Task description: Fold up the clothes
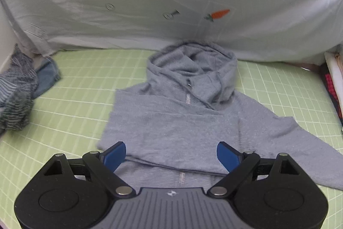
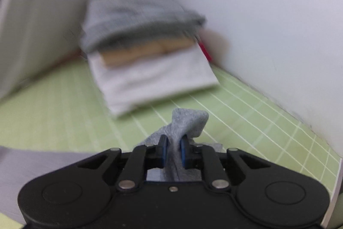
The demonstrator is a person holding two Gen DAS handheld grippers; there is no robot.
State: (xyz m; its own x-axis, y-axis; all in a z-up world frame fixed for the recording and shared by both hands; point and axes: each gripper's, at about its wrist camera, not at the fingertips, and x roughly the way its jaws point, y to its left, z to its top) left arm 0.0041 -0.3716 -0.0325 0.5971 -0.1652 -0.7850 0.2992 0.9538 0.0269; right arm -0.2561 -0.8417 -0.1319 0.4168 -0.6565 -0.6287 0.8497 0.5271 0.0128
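A grey zip hoodie lies on the green checked sheet, hood toward the back, its left sleeve folded across the chest and its right sleeve stretched out to the right. My left gripper hovers open over the hoodie's lower front, blue pads wide apart with nothing between them. In the right wrist view my right gripper is shut on a bunched piece of grey hoodie fabric, which sticks up past the pads. The rest of that cloth trails out of sight below.
A crumpled striped garment and a blue cloth lie at the left. A stack of folded clothes sits in the corner by the white wall. A carrot-print sheet hangs behind the bed.
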